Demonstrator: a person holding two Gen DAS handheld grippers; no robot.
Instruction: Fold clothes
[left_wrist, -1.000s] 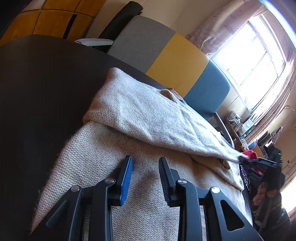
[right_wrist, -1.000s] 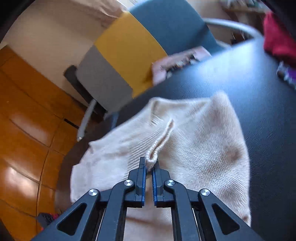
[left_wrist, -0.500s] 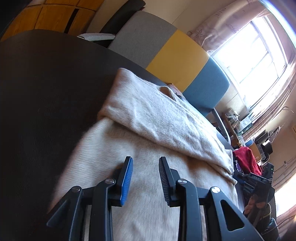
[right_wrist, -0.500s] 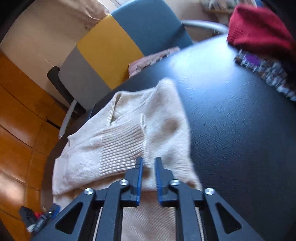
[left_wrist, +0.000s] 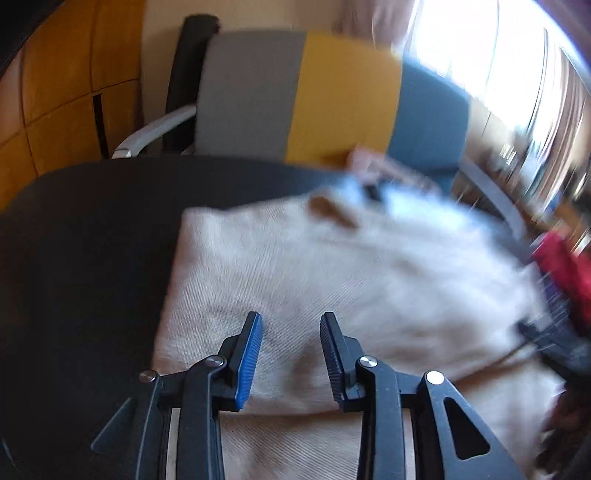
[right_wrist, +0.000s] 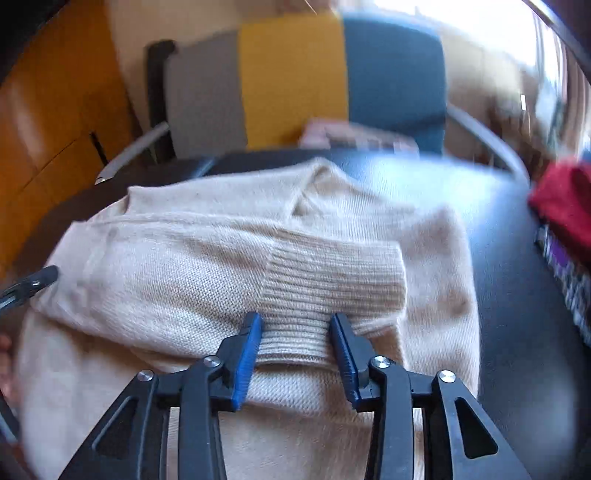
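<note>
A beige knit sweater (right_wrist: 229, 258) lies on the black table (right_wrist: 517, 280), a sleeve folded across its body with the ribbed cuff (right_wrist: 332, 280) on top. My right gripper (right_wrist: 295, 325) is open just above the sweater, its jaws on either side of the cuff's near edge, holding nothing. In the left wrist view the sweater (left_wrist: 332, 280) is blurred; my left gripper (left_wrist: 290, 325) is open and empty over its left part. The left gripper's tip (right_wrist: 33, 284) shows at the left edge of the right wrist view.
A grey, yellow and blue chair (right_wrist: 295, 81) stands behind the table and also shows in the left wrist view (left_wrist: 332, 99). A red garment (right_wrist: 565, 206) lies at the table's right on a patterned item (right_wrist: 569, 280). Orange wood panels (left_wrist: 59, 85) are on the left.
My right gripper has let go of the sleeve cuff and opened; the sleeve now lies across the sweater. Both views have swung to face the chair. My left gripper stayed open.
</note>
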